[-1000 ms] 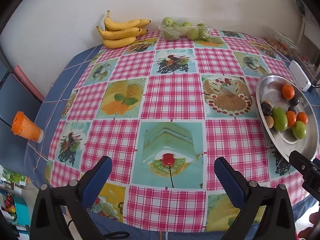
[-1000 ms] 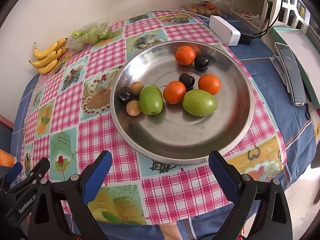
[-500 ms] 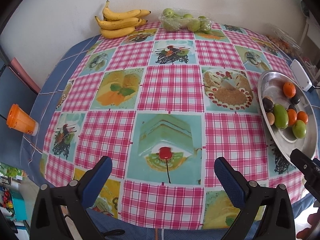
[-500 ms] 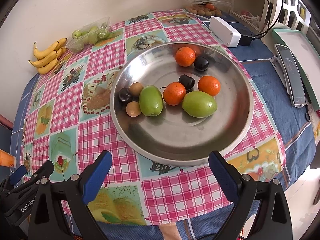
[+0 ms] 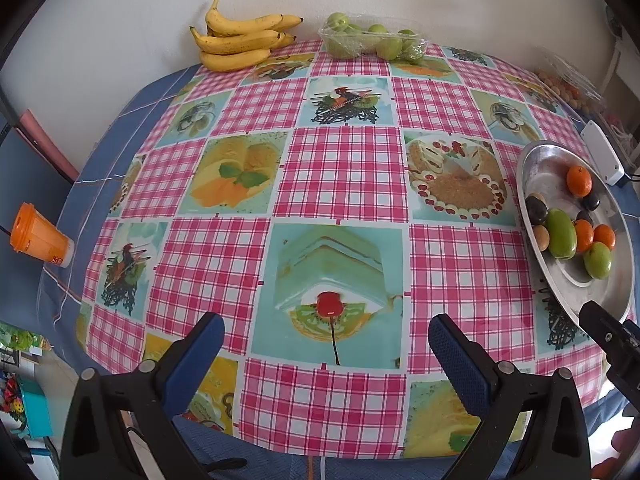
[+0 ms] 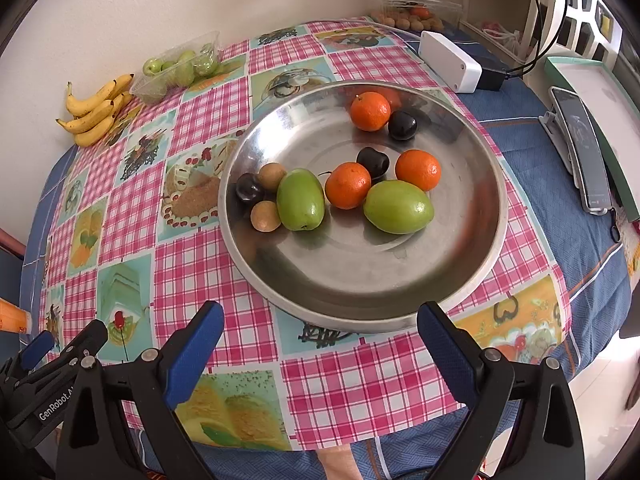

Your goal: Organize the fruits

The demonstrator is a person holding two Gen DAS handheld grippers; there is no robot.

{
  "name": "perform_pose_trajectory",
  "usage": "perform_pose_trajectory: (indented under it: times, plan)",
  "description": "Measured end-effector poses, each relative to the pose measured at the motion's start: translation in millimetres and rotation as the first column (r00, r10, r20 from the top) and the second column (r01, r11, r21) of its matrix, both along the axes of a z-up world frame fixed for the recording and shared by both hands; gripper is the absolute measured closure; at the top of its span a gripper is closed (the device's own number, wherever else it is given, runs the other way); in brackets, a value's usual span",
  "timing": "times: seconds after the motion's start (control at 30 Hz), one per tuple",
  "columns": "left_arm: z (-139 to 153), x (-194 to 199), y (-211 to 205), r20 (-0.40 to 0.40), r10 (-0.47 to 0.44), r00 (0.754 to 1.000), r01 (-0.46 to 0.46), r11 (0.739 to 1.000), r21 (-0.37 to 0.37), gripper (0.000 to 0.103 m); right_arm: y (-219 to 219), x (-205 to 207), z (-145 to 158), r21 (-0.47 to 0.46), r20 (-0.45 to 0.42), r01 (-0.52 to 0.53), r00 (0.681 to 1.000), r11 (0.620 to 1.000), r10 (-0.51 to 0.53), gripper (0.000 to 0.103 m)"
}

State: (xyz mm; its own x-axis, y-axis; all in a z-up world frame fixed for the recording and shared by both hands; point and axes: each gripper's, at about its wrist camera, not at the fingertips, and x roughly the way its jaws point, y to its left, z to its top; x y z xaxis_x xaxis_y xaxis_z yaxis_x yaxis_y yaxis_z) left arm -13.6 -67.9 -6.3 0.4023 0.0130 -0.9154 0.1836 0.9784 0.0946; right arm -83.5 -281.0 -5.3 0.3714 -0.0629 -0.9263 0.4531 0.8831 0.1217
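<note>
progress: early, mixed fruits sitting in metal bowl (image 6: 472,280) | left: bananas (image 5: 240,42) lying far beyond bowl | left gripper (image 5: 326,344), right gripper (image 6: 318,330) gaping wide, carrying nothing

Three oranges (image 6: 370,111), two green fruits (image 6: 301,199), three dark plums (image 6: 402,125).

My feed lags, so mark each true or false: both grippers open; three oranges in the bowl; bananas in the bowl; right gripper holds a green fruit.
1. Both the left gripper and right gripper are open: true.
2. Three oranges lie in the bowl: true.
3. The bananas are in the bowl: false, they lie by the wall.
4. Right gripper holds a green fruit: false, it is empty.
</note>
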Motion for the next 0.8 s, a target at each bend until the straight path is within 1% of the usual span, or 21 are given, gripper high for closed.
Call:
perform_pose_trajectory:
  times: [0.53, 0.67, 0.8]
  plan:
    - [-0.6, 1.0, 1.5, -0.004, 0.001, 1.0, -0.001, 1.0, 0.004, 0.0, 1.1, 0.4, -0.9, 0.0, -0.003, 0.0, 1.0, 1.0, 0.0, 0.006]
    - [4.2, -2.4, 2.0, 0.029, -0.004, 1.0, 0.004, 1.0, -0.009, 0.0, 1.4, 0.5, -0.8, 0.001, -0.003, 0.001, 1.0, 1.0, -0.001, 0.006]
    - [4.5, -1.7, 1.1, 0.028, -0.002, 1.0, 0.003, 1.0, -0.016, 0.0, 1.9, 0.2, -1.6, 0.0, -0.003, 0.001, 1.0, 1.0, -0.001, 0.006]
